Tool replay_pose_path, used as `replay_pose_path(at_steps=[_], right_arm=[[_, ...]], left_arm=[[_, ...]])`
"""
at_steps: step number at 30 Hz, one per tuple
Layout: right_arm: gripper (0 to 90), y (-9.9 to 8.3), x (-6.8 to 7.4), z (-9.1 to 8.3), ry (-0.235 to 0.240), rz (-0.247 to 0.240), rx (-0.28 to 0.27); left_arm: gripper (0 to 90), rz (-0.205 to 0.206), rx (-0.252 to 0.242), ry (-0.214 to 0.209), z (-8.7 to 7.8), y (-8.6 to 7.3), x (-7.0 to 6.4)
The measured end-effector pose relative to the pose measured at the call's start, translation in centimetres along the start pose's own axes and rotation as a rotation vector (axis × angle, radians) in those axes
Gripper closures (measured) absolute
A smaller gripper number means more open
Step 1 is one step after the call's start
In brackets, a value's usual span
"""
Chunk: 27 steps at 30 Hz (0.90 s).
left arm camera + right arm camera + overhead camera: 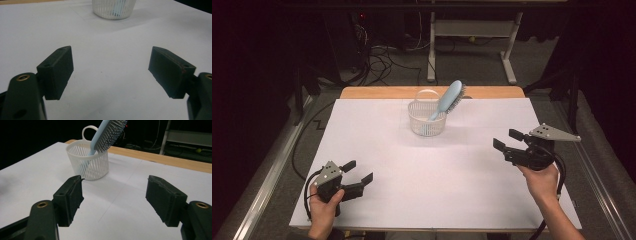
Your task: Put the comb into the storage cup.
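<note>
Toward the far middle of the white table (432,165) stands a small white slatted basket (427,120) with a loop handle on its far rim. Inside it a light blue hairbrush (447,100) stands handle-down, leaning against the rim with its bristled head tilted up and to the right, out over the edge.

At the near left corner, the left claw (358,172) is held by a hand (323,210) low over the table, its jaws spread wide with nothing between them. Seen from the left gripper view, the left claw points across bare white surface toward the base of the basket, which sits well ahead at the top edge.

On the right side, the right claw (507,140) is held by the other hand (542,180), also spread wide and holding nothing, aimed leftward. Its own view looks at the basket and the brush, well apart from the jaws. A strip of wooden edge (492,92) shows beyond the white cover.
</note>
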State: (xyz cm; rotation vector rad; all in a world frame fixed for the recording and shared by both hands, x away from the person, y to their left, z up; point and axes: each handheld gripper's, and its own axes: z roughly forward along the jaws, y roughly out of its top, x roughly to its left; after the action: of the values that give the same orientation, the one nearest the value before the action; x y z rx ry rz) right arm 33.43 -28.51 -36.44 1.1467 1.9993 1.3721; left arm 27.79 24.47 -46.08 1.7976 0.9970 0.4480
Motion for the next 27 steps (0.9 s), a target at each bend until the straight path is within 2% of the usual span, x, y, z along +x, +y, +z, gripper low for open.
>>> replay_pose_path(at_steps=[27], right_arm=[[30.4,-1.1,0.1,-1.6,0.003,0.018,-0.020]], left_arm=[[21.0,0.008,-0.001,-0.001,0.0,0.1,-0.1]])
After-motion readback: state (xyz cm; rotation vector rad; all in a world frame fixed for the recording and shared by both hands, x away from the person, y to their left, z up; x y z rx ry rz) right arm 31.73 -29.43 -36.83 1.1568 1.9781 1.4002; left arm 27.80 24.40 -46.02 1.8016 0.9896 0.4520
